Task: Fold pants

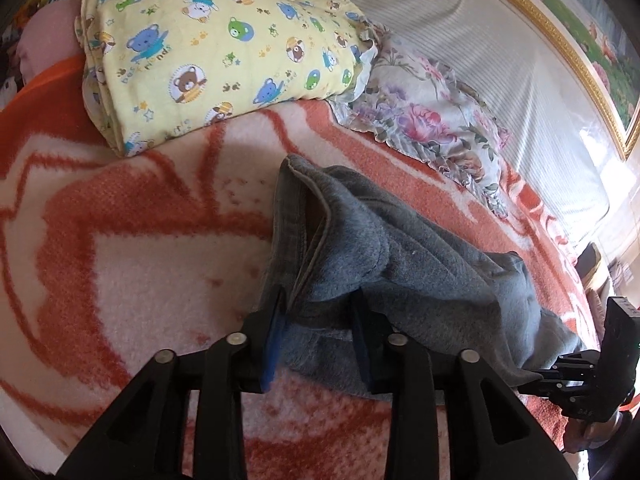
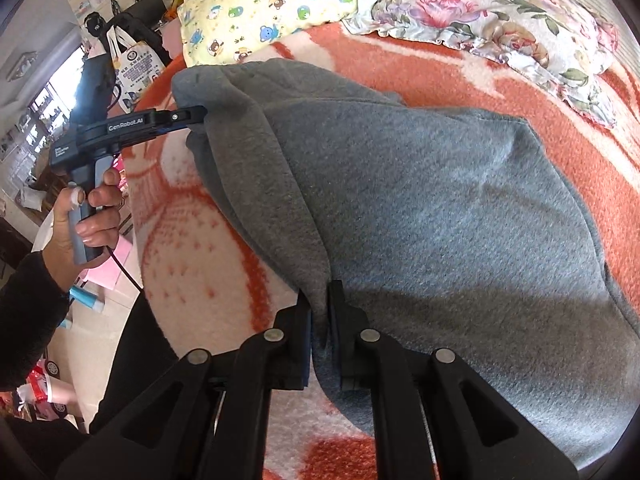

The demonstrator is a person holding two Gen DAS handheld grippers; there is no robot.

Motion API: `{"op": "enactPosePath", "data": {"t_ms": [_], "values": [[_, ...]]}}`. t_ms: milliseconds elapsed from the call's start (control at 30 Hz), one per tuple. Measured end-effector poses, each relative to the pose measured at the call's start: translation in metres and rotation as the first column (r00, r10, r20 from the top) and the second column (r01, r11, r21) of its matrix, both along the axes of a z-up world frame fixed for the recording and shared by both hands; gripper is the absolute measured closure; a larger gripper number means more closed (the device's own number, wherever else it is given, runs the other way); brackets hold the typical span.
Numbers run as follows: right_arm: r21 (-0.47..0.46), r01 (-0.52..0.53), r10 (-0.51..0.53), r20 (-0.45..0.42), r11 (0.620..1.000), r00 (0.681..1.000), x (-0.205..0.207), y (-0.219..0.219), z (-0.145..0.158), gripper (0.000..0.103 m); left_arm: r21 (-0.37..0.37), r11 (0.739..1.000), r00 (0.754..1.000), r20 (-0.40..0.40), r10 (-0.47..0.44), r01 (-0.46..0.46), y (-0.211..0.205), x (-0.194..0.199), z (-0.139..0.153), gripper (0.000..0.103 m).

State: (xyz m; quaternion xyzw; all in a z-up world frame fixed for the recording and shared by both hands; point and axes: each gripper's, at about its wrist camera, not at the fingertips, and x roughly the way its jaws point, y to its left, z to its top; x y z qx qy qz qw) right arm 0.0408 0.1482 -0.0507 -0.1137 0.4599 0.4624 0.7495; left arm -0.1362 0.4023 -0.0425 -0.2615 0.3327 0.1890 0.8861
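Grey fleece pants point(image 1: 384, 248) lie bunched on an orange and cream blanket point(image 1: 140, 260); they fill the right wrist view point(image 2: 440, 220). My left gripper point(image 1: 320, 304) is partly closed around a thick fold of the pants near the hem edge. It also shows from the side in the right wrist view point(image 2: 196, 114), gripping the far corner of the pants. My right gripper point(image 2: 320, 300) is shut on a pinched fold at the near edge. It shows at the right edge of the left wrist view point(image 1: 548, 376), holding the pants' other end.
A yellow bear-print quilt point(image 1: 216, 52) is folded at the head of the bed, beside a floral pillow point(image 1: 424, 120). A gold-framed picture point(image 1: 568, 40) hangs on the wall. Bags point(image 2: 136, 64) and clutter stand on the floor left of the bed.
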Motion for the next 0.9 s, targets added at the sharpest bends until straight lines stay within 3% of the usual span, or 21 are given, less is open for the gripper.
{"op": "enactPosePath", "data": {"t_ms": [100,267,400,533,700,800,900], "values": [[0.010,-0.007,0.006,0.004,1.000,1.000,-0.003,-0.001,0.005,0.087,-0.018,1.000,1.000,0.016,0.008,-0.007,0.003,-0.010,0.004,0.056],[0.053,-0.014,0.014,0.003,0.999,1.000,-0.007,-0.008,0.021,0.073,-0.048,0.999,0.999,0.029,0.020,-0.019,0.003,-0.024,0.012,0.054],[0.094,0.003,-0.003,-0.008,0.996,1.000,-0.001,-0.020,0.033,0.063,-0.081,0.994,0.993,0.088,0.079,-0.071,0.002,-0.048,0.023,0.039],[0.100,0.023,-0.024,0.018,0.995,1.000,0.005,-0.026,0.042,0.063,-0.126,0.988,0.989,0.105,0.104,-0.091,0.005,-0.056,0.029,0.039],[0.082,0.114,-0.119,0.056,0.990,0.991,0.033,-0.029,0.052,0.063,-0.165,0.984,0.991,0.094,0.091,-0.075,0.007,-0.035,0.034,0.037],[0.068,0.207,-0.213,0.081,0.976,0.974,0.058,-0.032,0.057,0.063,-0.161,0.985,0.992,0.098,0.084,-0.067,0.004,-0.021,0.041,0.027],[0.081,0.287,-0.291,0.043,0.955,0.956,0.089,-0.032,0.059,0.063,-0.131,0.987,0.992,0.074,0.100,-0.090,0.003,-0.007,0.041,0.025]]}}
